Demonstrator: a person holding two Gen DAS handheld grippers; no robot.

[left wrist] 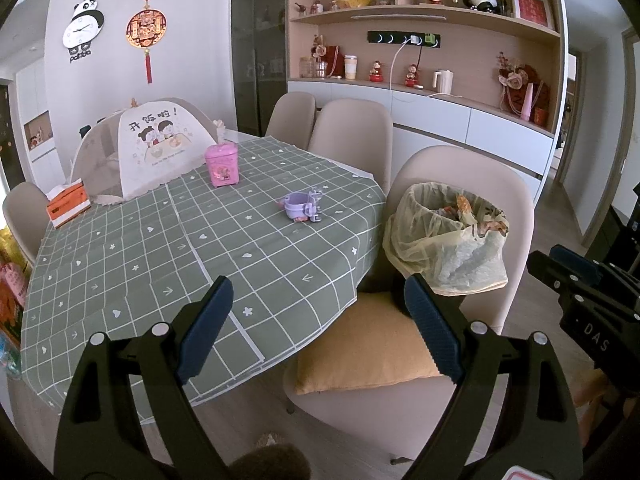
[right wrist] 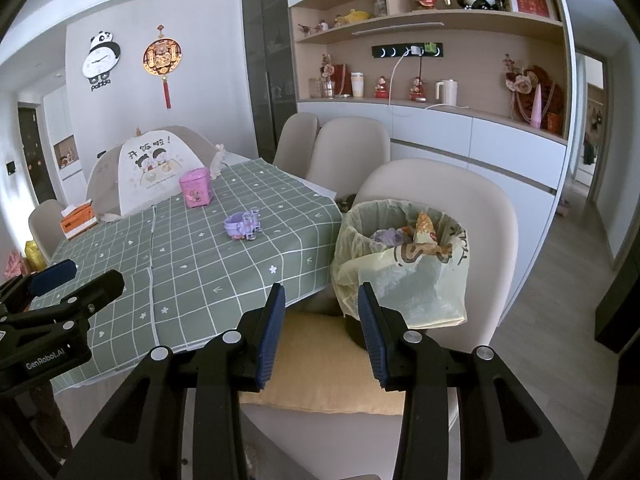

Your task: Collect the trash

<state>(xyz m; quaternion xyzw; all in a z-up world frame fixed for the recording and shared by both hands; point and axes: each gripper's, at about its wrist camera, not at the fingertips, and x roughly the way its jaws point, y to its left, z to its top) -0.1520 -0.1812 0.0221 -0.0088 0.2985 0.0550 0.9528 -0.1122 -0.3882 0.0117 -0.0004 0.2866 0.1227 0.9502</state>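
Yellowish plastic lines your trash bin (right wrist: 400,264), which stands on the orange cushion (right wrist: 320,372) of the nearest beige chair (right wrist: 460,208), right beside the table's edge. Crumpled wrappers (right wrist: 420,236) fill its top: one orange-patterned, one purplish, and a pale bag with a cartoon print draped over the rim.

Your right gripper (right wrist: 322,332) points down toward the cushion just in front of the bin, its blue pads (right wrist: 270,336) spread partway with nothing between them. Your left gripper (left wrist: 320,328) hangs over the corner of the table, its jaws spread wider and likewise empty; in its view the bin (left wrist: 444,236) sits off to the right, and the other tool shows at the far right edge.

On the green checked tablecloth (left wrist: 160,248) you have a small purple toy (left wrist: 300,208) near the middle, well apart from the bin, a pink box (left wrist: 222,164) farther back, a mesh food cover (left wrist: 140,148) with a cartoon panel behind it, and an orange tissue box (left wrist: 66,204) at the left edge. Two more beige chairs (left wrist: 352,136) stand along the table's far side, with wall shelves (left wrist: 440,20) of ornaments beyond.
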